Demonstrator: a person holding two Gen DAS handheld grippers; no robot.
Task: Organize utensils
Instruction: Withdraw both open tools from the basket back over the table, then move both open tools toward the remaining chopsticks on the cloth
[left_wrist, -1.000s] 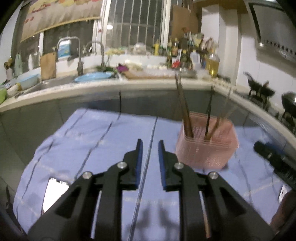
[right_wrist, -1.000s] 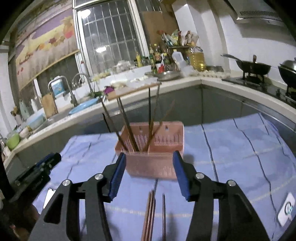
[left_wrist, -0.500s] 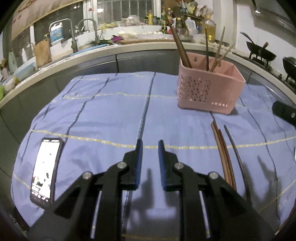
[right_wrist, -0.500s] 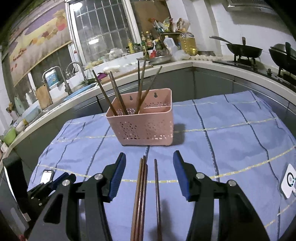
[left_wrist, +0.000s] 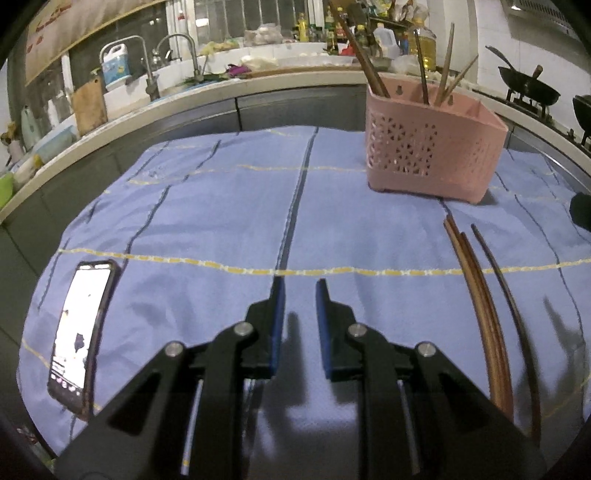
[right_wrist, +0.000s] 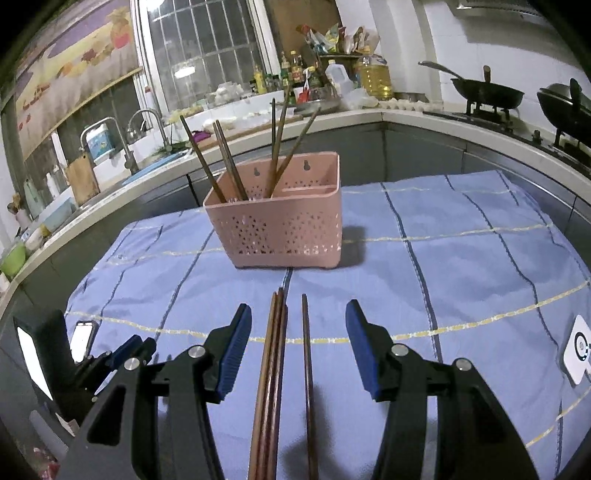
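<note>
A pink perforated basket (left_wrist: 424, 162) (right_wrist: 280, 229) stands on the blue cloth (left_wrist: 207, 221) and holds several brown chopsticks (right_wrist: 225, 162) upright. More chopsticks (right_wrist: 273, 350) (left_wrist: 480, 295) lie bundled on the cloth in front of it. Beside them is a single dark chopstick (right_wrist: 306, 350). My right gripper (right_wrist: 299, 317) hangs open just above the cloth, its fingers straddling these loose chopsticks without touching them. My left gripper (left_wrist: 298, 291) is low over the cloth to the left of them. Its jaws stand a narrow gap apart with nothing between.
A lit phone (left_wrist: 79, 332) lies at the cloth's left edge. A small white device (right_wrist: 578, 347) sits at the right edge. Behind the table runs a counter with a sink (left_wrist: 155, 85), bottles and woks (right_wrist: 487, 92).
Both grippers have come down toward the cloth and tipped downward. The loose chopsticks have come into view under the right gripper. Neither gripper's opening has changed.
</note>
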